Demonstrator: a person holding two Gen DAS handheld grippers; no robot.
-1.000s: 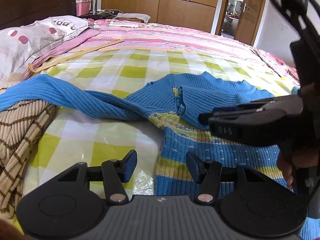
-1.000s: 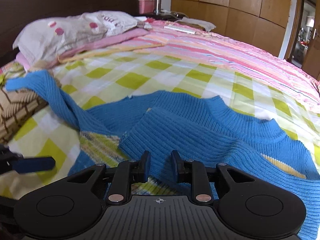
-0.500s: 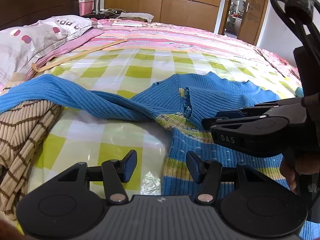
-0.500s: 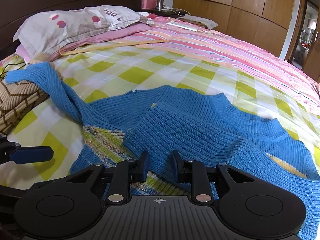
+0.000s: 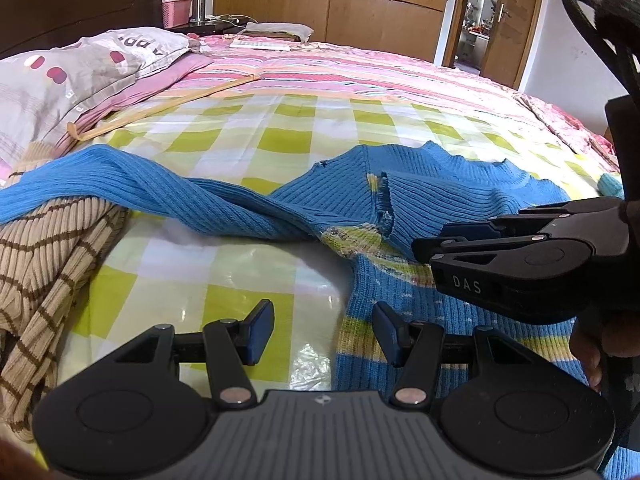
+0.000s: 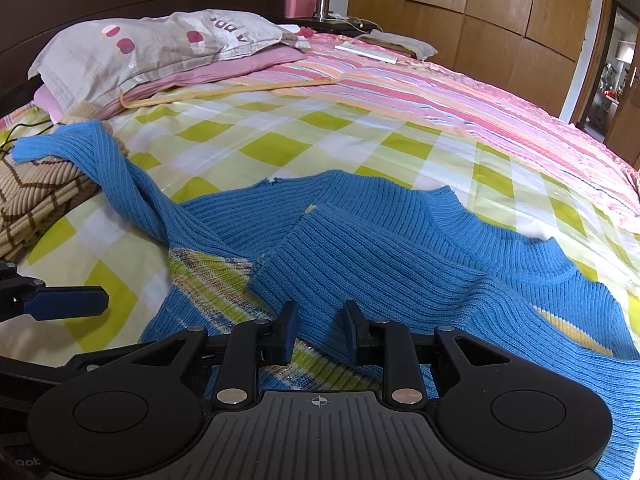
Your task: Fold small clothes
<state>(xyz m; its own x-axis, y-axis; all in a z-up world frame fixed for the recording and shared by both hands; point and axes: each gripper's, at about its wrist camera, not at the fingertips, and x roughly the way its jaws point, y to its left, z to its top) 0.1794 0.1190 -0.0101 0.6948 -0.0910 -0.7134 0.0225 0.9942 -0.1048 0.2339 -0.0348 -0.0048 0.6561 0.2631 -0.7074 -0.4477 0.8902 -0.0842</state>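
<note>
A small blue ribbed sweater (image 5: 432, 200) with yellow and multicolour stripes lies on the checked bedspread; it also shows in the right wrist view (image 6: 400, 248). One sleeve (image 5: 120, 184) stretches left over a tan striped garment; the other sleeve is folded across the chest. My left gripper (image 5: 324, 332) is open and empty, low over the sweater's left edge. My right gripper (image 6: 318, 326) is open, its fingers astride the folded sleeve's edge without pinching it. It shows from the side in the left wrist view (image 5: 424, 244).
A tan garment with brown stripes (image 5: 44, 264) lies at the left, under the blue sleeve. Pillows (image 6: 152, 48) lie at the head of the bed (image 6: 440, 92). A nightstand with a pink basket (image 6: 298, 2) and wardrobes stand behind.
Both grippers have pulled back and up a little from the sweater. The right gripper's jaws have widened slightly. The sweater has not moved.
</note>
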